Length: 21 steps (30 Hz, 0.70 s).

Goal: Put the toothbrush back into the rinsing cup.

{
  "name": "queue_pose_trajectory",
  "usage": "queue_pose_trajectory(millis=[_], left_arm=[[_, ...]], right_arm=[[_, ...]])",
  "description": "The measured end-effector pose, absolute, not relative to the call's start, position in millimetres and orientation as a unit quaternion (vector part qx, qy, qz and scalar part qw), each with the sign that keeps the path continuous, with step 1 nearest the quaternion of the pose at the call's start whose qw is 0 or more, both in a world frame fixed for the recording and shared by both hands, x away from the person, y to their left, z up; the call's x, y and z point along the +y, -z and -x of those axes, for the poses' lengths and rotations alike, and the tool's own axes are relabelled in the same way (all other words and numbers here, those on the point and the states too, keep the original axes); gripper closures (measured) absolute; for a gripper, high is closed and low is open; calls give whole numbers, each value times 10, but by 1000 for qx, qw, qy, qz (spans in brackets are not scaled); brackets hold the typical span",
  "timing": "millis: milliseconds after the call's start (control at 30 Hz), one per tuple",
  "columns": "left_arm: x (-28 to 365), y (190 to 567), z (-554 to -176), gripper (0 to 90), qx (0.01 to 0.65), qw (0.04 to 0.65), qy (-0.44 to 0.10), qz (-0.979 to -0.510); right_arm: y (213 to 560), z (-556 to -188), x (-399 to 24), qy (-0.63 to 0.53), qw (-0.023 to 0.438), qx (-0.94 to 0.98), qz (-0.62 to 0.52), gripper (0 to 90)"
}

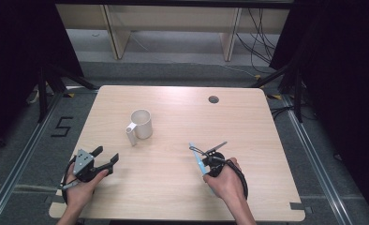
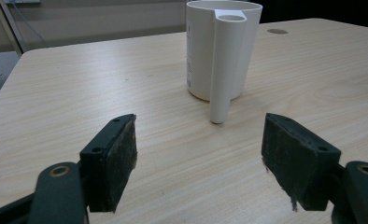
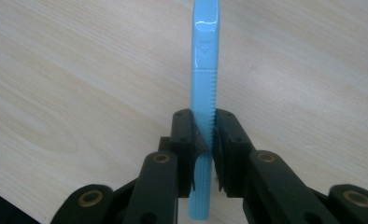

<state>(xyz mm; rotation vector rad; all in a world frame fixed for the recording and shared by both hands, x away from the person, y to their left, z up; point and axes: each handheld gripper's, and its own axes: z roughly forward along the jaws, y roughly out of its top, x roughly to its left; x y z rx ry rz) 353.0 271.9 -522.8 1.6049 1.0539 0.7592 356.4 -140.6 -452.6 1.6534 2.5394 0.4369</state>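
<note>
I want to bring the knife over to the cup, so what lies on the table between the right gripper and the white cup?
Nothing: in the high view, bare wooden table separates the right gripper, shut on the blue knife, from the white cup.

In the right gripper view, the blue serrated knife (image 3: 204, 74) runs off the top edge, its tip cut away, and its handle's middle is hidden between the pads of the right claw (image 3: 203, 154). From the high view, it is perhaps too small to read.
</note>
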Motion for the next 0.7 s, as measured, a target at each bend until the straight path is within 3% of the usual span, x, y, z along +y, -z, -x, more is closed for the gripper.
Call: queue_pose_trajectory(millis=[700], left_arm=[[2726,5231,-3527,260,442,516,-315,-663]], right_arm=[[4668,-3384,-1670,-338,130,787,-499,793]])
